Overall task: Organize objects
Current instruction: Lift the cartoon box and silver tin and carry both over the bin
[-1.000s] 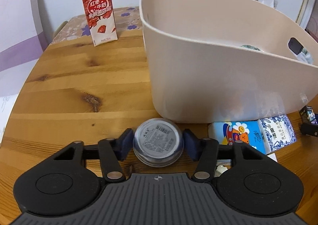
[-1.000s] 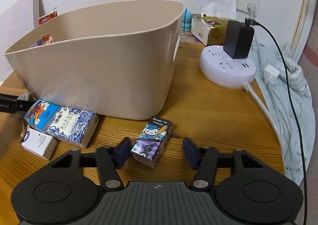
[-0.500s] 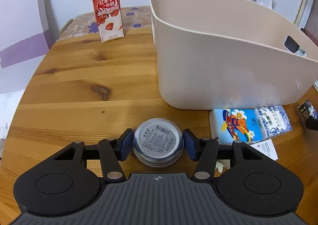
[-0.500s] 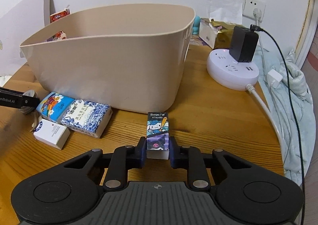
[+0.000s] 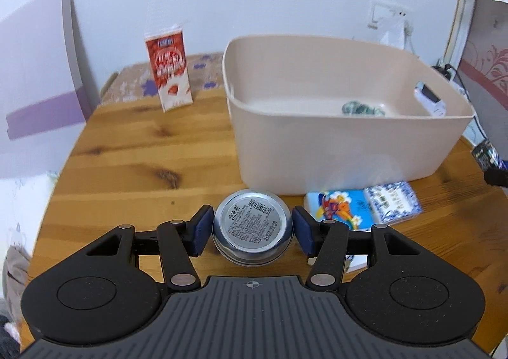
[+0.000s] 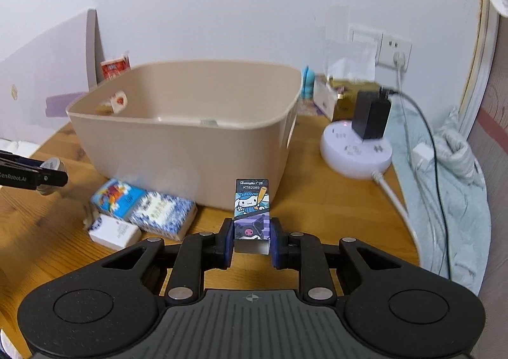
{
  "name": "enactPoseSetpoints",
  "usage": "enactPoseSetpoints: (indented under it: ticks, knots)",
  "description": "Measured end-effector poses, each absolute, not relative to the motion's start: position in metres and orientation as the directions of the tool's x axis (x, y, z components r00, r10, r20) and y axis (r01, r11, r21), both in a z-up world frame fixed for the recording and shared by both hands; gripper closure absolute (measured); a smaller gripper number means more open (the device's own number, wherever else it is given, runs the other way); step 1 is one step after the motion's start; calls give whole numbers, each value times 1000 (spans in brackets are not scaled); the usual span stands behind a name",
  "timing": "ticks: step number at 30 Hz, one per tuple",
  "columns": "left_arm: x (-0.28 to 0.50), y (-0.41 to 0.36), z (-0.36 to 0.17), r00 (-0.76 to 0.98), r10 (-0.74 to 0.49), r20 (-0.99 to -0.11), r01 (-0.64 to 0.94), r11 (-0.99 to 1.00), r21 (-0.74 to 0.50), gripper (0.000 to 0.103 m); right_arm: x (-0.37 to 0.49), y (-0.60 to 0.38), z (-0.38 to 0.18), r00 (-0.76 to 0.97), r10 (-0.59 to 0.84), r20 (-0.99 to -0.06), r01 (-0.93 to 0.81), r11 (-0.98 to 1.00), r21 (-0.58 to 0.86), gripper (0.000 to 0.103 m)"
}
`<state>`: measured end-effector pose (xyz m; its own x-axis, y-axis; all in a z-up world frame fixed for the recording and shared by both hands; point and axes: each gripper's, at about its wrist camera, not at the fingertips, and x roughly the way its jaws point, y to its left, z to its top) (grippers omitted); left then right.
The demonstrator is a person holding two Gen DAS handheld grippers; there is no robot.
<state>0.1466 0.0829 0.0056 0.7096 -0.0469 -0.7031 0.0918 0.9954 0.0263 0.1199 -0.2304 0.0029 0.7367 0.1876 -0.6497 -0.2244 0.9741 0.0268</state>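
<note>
My left gripper is shut on a round silver tin, label side up, held above the wooden table in front of the beige bin. My right gripper is shut on a small cartoon-printed box, held upright above the table before the bin. The bin holds a crumpled green item. Two tissue packs lie by the bin's near wall. They also show in the right wrist view, with a small white box beside them.
A red milk carton stands at the table's back left. A round white power strip with a black charger and cables sits right of the bin. A tissue box stands behind it. Bedding lies past the table's right edge.
Both grippers have risen, so the bin's inside now shows. The right gripper closed on the cartoon box and lifted it upright. The left still holds the tin.
</note>
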Motion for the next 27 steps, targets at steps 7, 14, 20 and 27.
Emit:
enactPoseSetpoints:
  ticks: [7,14,20,27]
  knots:
    - [140,77,38,768,-62,-638,99,995,22,47,110,-230,37,798,205,-566,-238,971,17,82]
    - [148,68,72,820,-75,-568,103,995,18,47,119,-224,64,840,220,-496,-262,965,-15,82]
    - [169,56,85,833,-67,-550,103,994,35,47,138,-217,76,856,231,-463,-276,961,-30,82]
    - [207,34,76,812,-68,-580,113,993,41,47,165,-207,72,852,234,-468,-287,957,-45,82]
